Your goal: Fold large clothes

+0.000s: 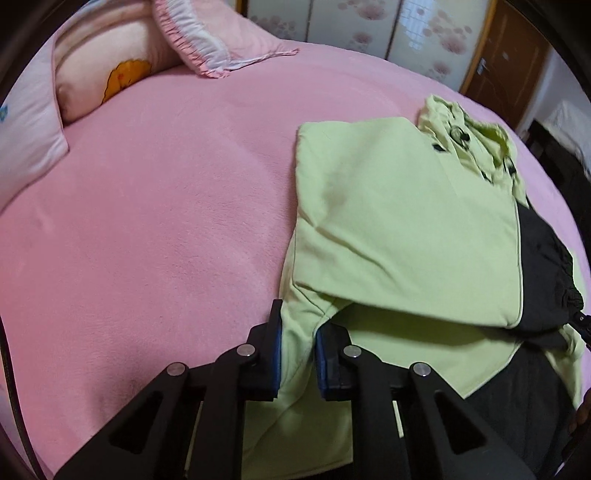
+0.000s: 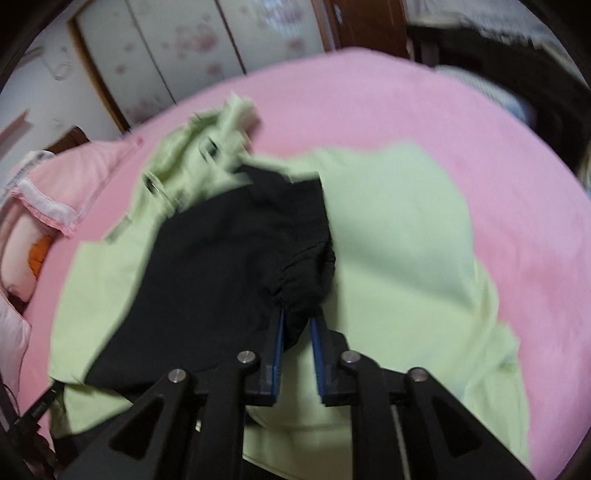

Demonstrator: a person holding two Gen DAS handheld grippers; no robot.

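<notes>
Pink blanket (image 1: 166, 221) covers the whole bed, and my big jacket (image 1: 406, 221) lies on top of it. It is light green with black parts (a hood is bunched up at the far end, but the right view is blurry there).

In the left view the jacket sits from about 1 o'clock down to 5 o'clock. One green flap is folded flat over the body. A black sleeve (image 1: 543, 273) lies along its side at 3 o'clock. My left gripper (image 1: 298, 328) is at 6 o'clock. Its two black fingers with blue pads (image 1: 277, 362) are almost closed, and they pinch a bit of the green edge between them. The green cloth runs down between the pads and spreads out below.

In the right view the jacket fills the middle. The black sleeve (image 2: 236, 273) lies across the green from 12 o'clock to 8 o'clock. My right gripper (image 2: 296, 317) is at 6 o'clock. Its fingers are nearly closed too, and a bunched black end of the sleeve sits squeezed between the blue pads (image 2: 277, 343). The sleeve is gathered in wrinkles just above the tips.

Two pink pillows (image 1: 110, 66) rest at 11 o'clock in the left view, well apart from the jacket. One has an orange picture on it. Flowered closet doors (image 1: 369, 29) stand past the bed at 12 o'clock.
</notes>
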